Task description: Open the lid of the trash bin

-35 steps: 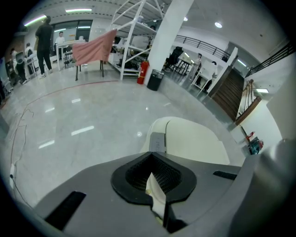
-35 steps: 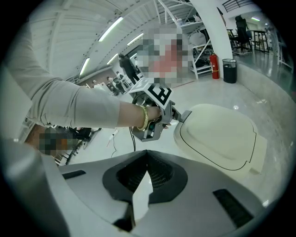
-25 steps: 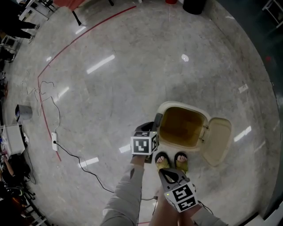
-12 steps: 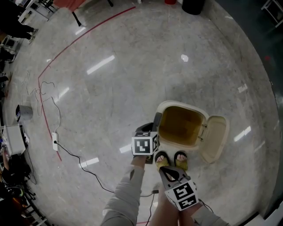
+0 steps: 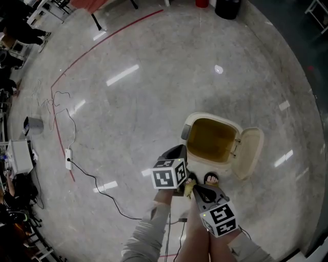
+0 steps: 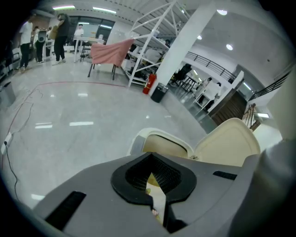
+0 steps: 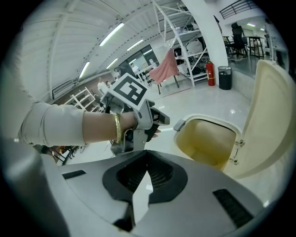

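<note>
The cream trash bin stands on the floor with its lid swung open to the right, and its yellowish inside shows. My left gripper hangs shut and empty just left of the bin's front corner. My right gripper is shut and empty, nearer to me and short of the bin. In the left gripper view the bin's rim and raised lid lie just past the left gripper. The right gripper view shows the bin, its lid, the left gripper and the right gripper.
My sandalled feet stand at the bin's near side. A power strip and black cable lie on the polished floor at left, beside a red floor line. A black bin stands far back. People and a pink-draped table are distant.
Both grippers have shifted slightly nearer to me in the head view, the left one now a little off the bin's corner. The lid stays open and stands a bit more upright.
</note>
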The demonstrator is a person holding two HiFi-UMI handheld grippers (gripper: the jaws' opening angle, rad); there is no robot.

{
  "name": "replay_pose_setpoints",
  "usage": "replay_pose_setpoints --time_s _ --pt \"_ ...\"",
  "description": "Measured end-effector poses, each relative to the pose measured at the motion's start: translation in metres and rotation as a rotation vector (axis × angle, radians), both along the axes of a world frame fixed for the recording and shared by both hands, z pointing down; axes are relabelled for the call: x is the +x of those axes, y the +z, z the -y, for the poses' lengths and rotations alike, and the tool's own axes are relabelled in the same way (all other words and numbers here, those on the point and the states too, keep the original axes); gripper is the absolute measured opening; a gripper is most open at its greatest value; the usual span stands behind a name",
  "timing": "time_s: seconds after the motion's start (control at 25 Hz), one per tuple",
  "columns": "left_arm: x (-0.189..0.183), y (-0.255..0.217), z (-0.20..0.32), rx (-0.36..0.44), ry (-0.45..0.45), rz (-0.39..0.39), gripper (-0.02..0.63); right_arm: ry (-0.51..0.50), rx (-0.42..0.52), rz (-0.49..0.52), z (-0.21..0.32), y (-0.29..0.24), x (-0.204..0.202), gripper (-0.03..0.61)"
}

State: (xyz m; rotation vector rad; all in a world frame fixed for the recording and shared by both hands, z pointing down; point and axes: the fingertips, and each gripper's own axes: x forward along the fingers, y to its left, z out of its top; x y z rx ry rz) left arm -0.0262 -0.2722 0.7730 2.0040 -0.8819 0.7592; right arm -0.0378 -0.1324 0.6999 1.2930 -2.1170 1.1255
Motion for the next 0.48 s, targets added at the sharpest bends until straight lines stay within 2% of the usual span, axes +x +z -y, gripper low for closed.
replay_pose_setpoints --time_s 0.48 --pt "0.006 -0.094 -0.064 0.103 0.053 -0.031 0.003 0.038 0.068 -0.033 -0.019 -0.052 0.026 -0.003"
